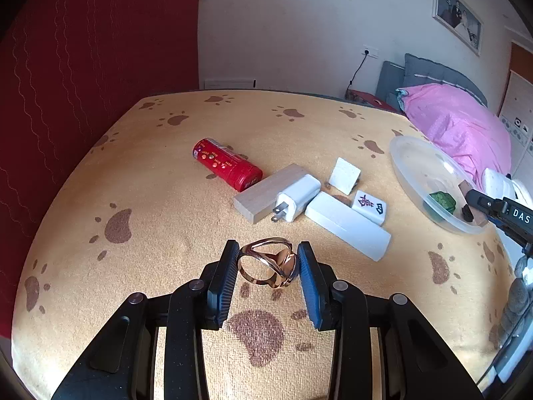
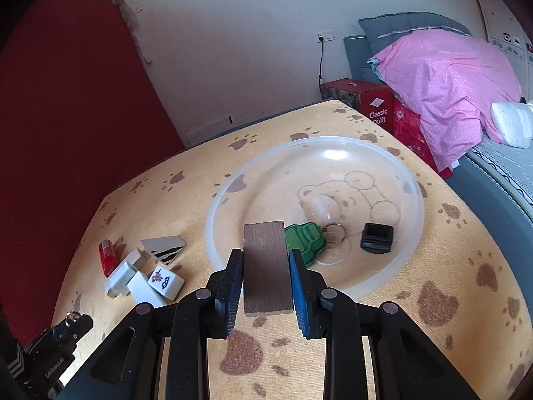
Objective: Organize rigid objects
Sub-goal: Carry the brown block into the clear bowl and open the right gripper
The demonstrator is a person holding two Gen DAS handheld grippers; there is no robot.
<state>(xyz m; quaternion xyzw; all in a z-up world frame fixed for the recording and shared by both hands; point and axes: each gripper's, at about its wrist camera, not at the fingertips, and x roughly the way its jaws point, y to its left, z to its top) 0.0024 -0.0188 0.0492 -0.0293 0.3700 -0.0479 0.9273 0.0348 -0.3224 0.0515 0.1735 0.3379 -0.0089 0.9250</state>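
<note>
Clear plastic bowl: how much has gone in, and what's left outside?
Done: the clear plastic bowl holds a green keychain and a small black block. In hand: the right gripper grips a dark brown wooden block; the left gripper grips a gold metal ring. Left on the cloth: red can, pale wooden block, white charger, white bar, mahjong tile, white square tile.

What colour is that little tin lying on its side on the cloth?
Red, with small gold and white printing. The tin shows best in the left wrist view.

Both grippers are black, with silver pivot pins, ribbed jaws and blue right-hand pads.
</note>
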